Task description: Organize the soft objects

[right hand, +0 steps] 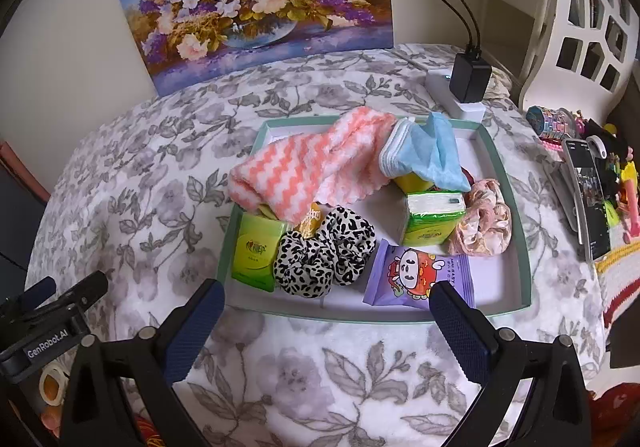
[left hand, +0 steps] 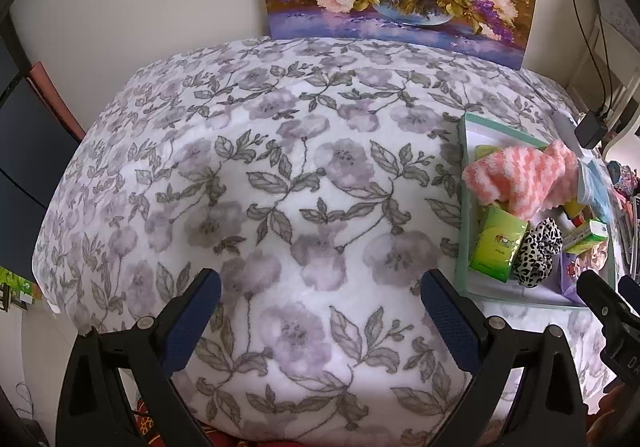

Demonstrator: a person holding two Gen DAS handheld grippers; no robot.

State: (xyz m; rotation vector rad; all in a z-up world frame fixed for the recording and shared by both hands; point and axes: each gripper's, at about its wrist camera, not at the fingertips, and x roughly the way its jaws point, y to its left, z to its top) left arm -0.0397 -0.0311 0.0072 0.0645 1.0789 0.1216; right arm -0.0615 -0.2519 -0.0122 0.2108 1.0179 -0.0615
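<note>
Right gripper (right hand: 326, 321) wide, empty, tray (right hand: 516, 207) dead ahead. Scrunchie (right hand: 324, 255) sits nearest. Left gripper (left hand: 320, 311) wide too, over bare blanket (left hand: 280, 151).

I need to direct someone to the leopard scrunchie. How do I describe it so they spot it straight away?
Find the shallow green-rimmed tray on the floral blanket. At its near edge lies the leopard scrunchie, between a green tissue pack and a purple snack packet. It alone is black-and-white spotted; the other scrunchie is pink.
</note>
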